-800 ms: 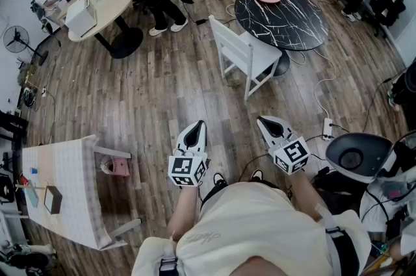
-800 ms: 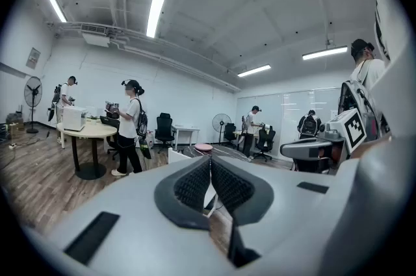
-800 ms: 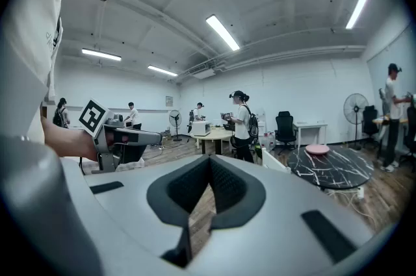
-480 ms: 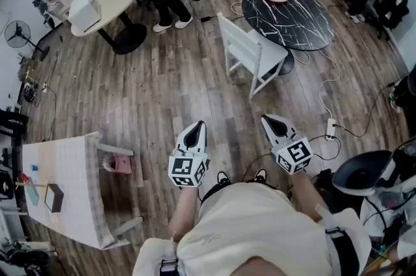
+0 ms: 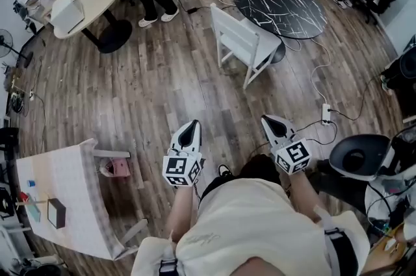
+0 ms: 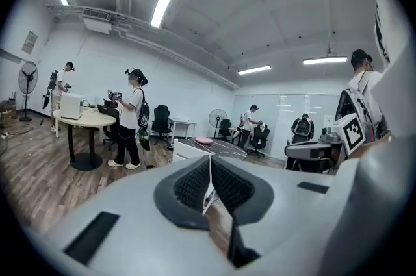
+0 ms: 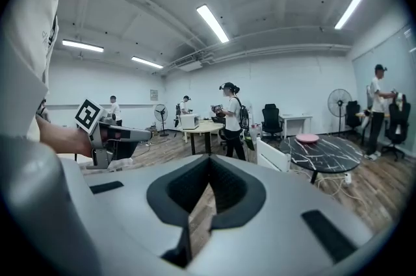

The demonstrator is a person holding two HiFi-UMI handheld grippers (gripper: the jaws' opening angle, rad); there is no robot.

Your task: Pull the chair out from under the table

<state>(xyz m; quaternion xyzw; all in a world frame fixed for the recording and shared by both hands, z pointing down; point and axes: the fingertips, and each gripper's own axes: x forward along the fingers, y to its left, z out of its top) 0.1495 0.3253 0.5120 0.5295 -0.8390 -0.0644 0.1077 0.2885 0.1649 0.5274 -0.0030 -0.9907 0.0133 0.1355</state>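
None of the pulling is done, by the look of it. The white chair (image 5: pixel 242 42) stands at about 12 o'clock from you, across a wide stretch of wooden floor (image 5: pixel 156 86). Its backrest faces you and its seat is pushed in against the edge of the round black marble counter (image 5: pixel 289 12), which lies just beyond it toward 1 o'clock. You are well apart from the chair, and neither tool touches it.

What is left, as I judge it, is the whole job: close the gap, take hold of the backrest or top rail, and draw the chair back toward you until the seat clears the counter's rim. Mind the cables (image 5: pixel 318 83) trailing on the floor at 2 o'clock from you.

Your left tongs (image 5: pixel 189 128) are pressed together with nothing between them, held out in front of you at 11 o'clock. Your right tongs (image 5: pixel 273 122) are likewise fully closed and empty, at 1 o'clock, both aimed roughly at the chair.
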